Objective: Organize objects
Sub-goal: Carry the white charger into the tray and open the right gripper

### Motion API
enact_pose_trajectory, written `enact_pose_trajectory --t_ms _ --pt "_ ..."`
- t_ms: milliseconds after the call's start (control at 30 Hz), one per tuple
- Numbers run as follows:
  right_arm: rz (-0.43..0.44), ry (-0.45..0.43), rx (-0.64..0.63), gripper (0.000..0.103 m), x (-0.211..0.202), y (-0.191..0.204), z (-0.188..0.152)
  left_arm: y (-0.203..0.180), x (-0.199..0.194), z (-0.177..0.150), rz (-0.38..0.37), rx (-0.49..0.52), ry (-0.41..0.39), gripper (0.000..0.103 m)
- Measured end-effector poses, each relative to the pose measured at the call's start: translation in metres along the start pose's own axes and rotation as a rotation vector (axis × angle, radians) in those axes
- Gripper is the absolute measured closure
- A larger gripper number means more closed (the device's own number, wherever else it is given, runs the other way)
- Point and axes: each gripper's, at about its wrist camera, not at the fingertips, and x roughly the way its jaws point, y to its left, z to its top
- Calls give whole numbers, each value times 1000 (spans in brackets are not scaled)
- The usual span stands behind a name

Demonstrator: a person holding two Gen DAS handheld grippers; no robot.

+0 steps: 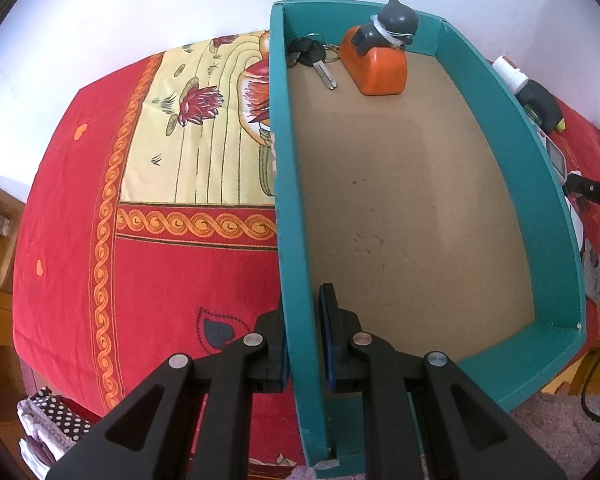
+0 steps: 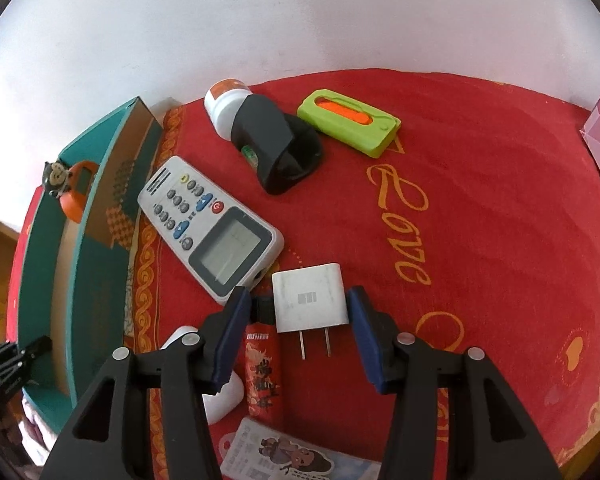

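Left tongs (image 1: 305, 334) steeply downward, pinching box wall (image 1: 296, 280); right tongs (image 2: 298, 334) spread, straddling charger (image 2: 310, 298).

Left gripper (image 1: 305, 340): pointed steeply down, jaws nearly closed, clamped on the teal box wall (image 1: 296, 280), one blue pad outside, one inside. It also shows at the lower-left edge of the right wrist view.

Right gripper (image 2: 296, 336): pointed steeply down, jaws about half open, straddling the white charger plug (image 2: 310, 298); both pads stand just beside it, contact unclear.
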Motion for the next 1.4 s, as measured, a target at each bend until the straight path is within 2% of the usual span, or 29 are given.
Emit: enact_pose_trajectory --t_ms 333,400,433,533,667,900,1000,1167,1400 --pt "-11 2 37 53 1 0 3 1 0 -1 -11 39 -3 92" --pt "-9 1 46 58 0 -6 4 0 0 -2 -10 49 -6 92" --pt "-5 1 56 63 1 -7 5 0 0 -2 -10 54 -7 92" --pt "18 -3 95 65 0 -16 5 1 0 -2 -16 58 -10 92" --pt "-23 -14 39 65 -2 -10 3 2 0 -3 -25 65 -16 92" --pt "-44 -71 -3 65 -23 5 4 4 -2 -3 -34 72 -10 92" --pt "-24 -102 -38 65 -37 22 6 8 0 -2 -53 55 -1 92" --pt "68 -125 -128 65 -53 64 15 5 -1 -3 -37 74 -2 92" --pt "232 -44 -292 65 -33 161 24 3 -1 -3 -22 85 -5 91"
